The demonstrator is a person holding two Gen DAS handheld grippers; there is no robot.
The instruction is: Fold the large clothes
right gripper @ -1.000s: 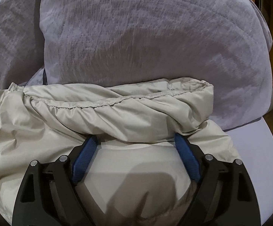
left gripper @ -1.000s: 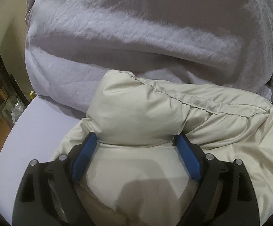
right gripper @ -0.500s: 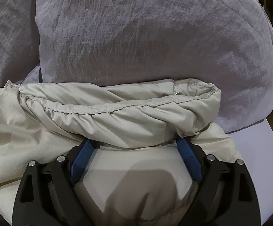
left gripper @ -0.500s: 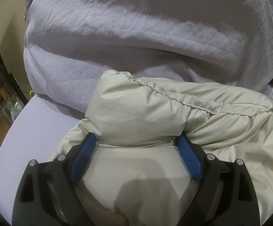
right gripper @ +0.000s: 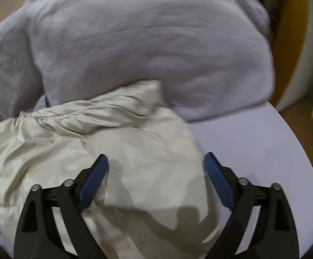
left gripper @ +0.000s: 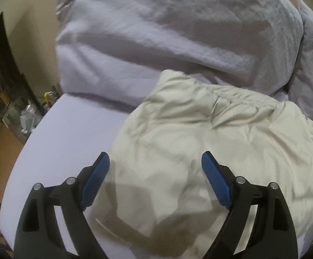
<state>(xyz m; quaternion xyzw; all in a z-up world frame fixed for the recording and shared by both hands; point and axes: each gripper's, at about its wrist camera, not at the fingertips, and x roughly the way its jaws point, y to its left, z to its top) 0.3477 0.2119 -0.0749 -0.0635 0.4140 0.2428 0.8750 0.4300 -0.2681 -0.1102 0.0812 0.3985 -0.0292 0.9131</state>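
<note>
Both wide apart and holding nothing, left gripper (left gripper: 155, 161) and right gripper (right gripper: 155, 163), above soft, light, puffy, slippery-looking beige jacket (left gripper: 210, 133) on lilac sheet (left gripper: 70, 133), pillow (right gripper: 145, 43) at twelve o'clock; best pinched at gathered hem (left gripper: 234, 102).

Dim warm light, motion blur, fisheye-bent edges.

The puffy cream quilted jacket (left gripper: 221, 129) runs off the right edge in the left wrist view, and its gathered hem (right gripper: 117, 105) smears with motion blur in the right wrist view. Small cluttered objects (left gripper: 29, 114) at the left edge are too tiny to identify.
</note>
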